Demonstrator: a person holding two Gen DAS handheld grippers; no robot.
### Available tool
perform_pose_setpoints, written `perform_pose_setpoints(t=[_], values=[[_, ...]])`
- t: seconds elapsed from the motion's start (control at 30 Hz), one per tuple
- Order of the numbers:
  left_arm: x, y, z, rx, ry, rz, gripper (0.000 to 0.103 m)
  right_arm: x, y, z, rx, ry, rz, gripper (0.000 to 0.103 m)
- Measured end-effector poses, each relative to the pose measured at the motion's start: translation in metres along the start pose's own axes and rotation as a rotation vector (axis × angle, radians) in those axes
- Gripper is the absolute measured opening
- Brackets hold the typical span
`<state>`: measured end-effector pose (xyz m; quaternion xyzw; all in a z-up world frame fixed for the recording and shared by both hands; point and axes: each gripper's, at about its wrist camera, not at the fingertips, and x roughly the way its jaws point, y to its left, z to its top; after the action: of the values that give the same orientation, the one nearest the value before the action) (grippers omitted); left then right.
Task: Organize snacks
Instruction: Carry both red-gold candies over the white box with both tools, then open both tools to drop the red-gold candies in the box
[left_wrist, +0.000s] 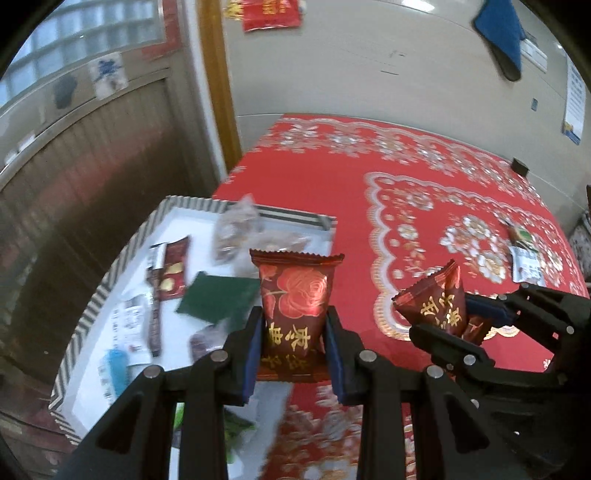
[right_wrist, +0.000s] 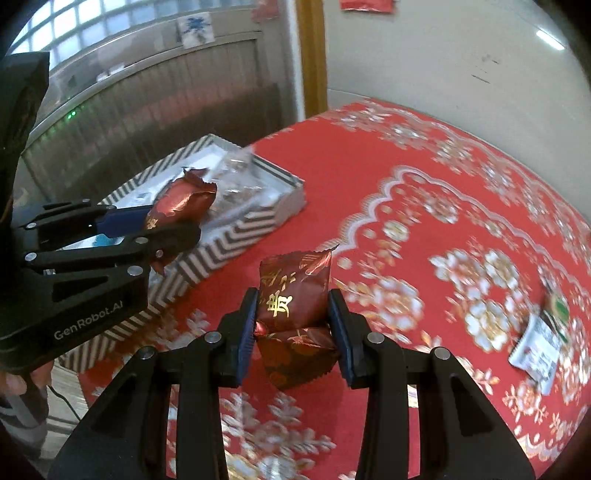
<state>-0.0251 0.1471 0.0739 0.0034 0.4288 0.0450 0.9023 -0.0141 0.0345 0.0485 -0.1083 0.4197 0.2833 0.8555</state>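
My left gripper (left_wrist: 293, 332) is shut on a dark red snack packet with a gold rose (left_wrist: 295, 291), held upright over the right edge of a striped box (left_wrist: 92, 306). In the right wrist view that left gripper (right_wrist: 173, 225) and its packet (right_wrist: 181, 203) hang above the box (right_wrist: 236, 236). My right gripper (right_wrist: 293, 317) is shut on a second dark red packet with gold lettering (right_wrist: 291, 291), over the red floral tablecloth (right_wrist: 369, 177) to the right of the box. The left wrist view shows this right gripper (left_wrist: 443, 325) and its packet (left_wrist: 432, 302) off to the right.
Inside the box lie several snacks: a green packet (left_wrist: 218, 295), a clear bag (left_wrist: 236, 229), a blue item (left_wrist: 116, 365). White and green packets (right_wrist: 539, 343) rest on the cloth at far right. A small black object (left_wrist: 520, 167) sits by the wall.
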Motion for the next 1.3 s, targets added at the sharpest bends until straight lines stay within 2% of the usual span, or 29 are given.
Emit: perform_pose_setpoints(t=[0.63,0.83,1.3], values=[[0.0,0.102,-0.021,-0.158,0.019,0.121,0.034,0.027,0.083,0.041,-0.139,0.0,0.089,0.036],[0.007,0.118,-0.028,-0.182,0.031,0.163,0.034,0.041,0.099,0.046,-0.147,0.006,0.137,0.036],[0.017,0.135,-0.038,-0.21,0.049,0.213,0.034,0.06,0.133,0.052,-0.196,0.02,0.188,0.036]])
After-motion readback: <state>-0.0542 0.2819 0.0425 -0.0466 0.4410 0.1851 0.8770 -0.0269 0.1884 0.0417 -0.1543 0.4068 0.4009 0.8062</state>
